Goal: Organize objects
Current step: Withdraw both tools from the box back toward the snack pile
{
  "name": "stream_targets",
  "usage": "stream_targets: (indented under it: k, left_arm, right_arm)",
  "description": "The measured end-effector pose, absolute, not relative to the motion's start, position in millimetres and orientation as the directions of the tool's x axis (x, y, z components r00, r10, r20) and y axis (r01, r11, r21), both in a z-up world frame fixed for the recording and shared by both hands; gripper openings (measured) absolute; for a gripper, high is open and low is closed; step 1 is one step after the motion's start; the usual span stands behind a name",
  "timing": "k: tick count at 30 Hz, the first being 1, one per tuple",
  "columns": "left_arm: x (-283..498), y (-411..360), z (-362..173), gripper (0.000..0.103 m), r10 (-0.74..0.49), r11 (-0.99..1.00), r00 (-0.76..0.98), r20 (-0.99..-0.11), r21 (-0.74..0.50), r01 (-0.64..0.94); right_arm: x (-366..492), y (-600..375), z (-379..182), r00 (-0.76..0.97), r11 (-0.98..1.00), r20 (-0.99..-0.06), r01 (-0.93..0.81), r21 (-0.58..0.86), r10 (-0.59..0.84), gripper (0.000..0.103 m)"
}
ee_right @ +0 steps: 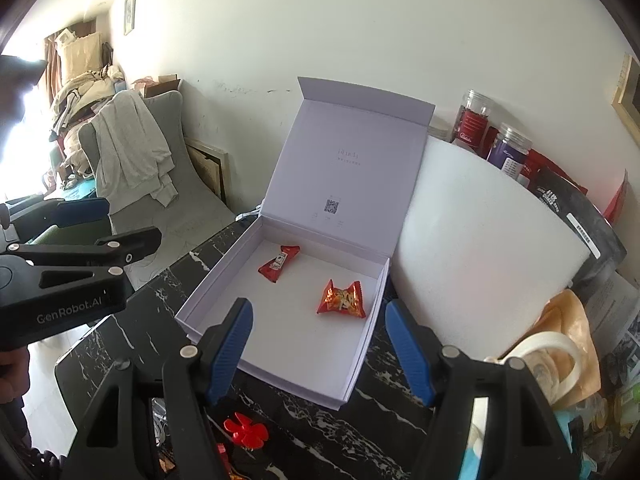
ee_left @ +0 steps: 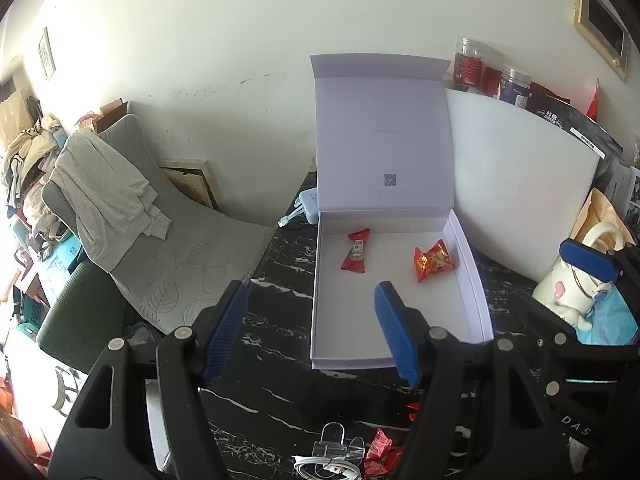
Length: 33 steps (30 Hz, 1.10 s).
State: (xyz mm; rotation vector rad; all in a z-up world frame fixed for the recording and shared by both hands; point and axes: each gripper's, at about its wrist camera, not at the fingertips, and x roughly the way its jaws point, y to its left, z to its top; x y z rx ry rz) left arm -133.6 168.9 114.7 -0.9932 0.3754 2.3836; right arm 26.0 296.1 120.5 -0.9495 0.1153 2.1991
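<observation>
left tool [ee_left: 312, 320] wide, empty | right tool [ee_right: 320, 344] wide, empty | box [ee_left: 476, 280] open: two packets [ee_left: 355, 251] | red sweets [ee_left: 378, 450] cut off by frame edge

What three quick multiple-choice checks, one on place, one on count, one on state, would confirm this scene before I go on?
1. Where is the ketchup packet?
A. On the marble table
B. Inside the white box
C. On the grey chair

2. How many packets lie in the box?
A. Two
B. Four
C. None

3. How is the box lid?
A. Shut
B. Lying flat on the table
C. Open and standing up

Answers: 1 B, it lies on the box floor near the lid; 2 A, only the ketchup packet and the orange snack packet are there; 3 C, the lid rises behind the tray, its inside facing both cameras.
</observation>
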Motion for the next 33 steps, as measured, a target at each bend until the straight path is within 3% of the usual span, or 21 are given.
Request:
stream_targets:
  k: [33]
  left_arm:
    - [-38.8,111.8,31.7,0.065,0.363,-0.813,-0.5,-0.786,-0.005,-0.582]
  right_arm:
    - [96.3,202.8,36.8,-0.433,-0.758,-0.732,-0.629,-0.173,0.526,0.07]
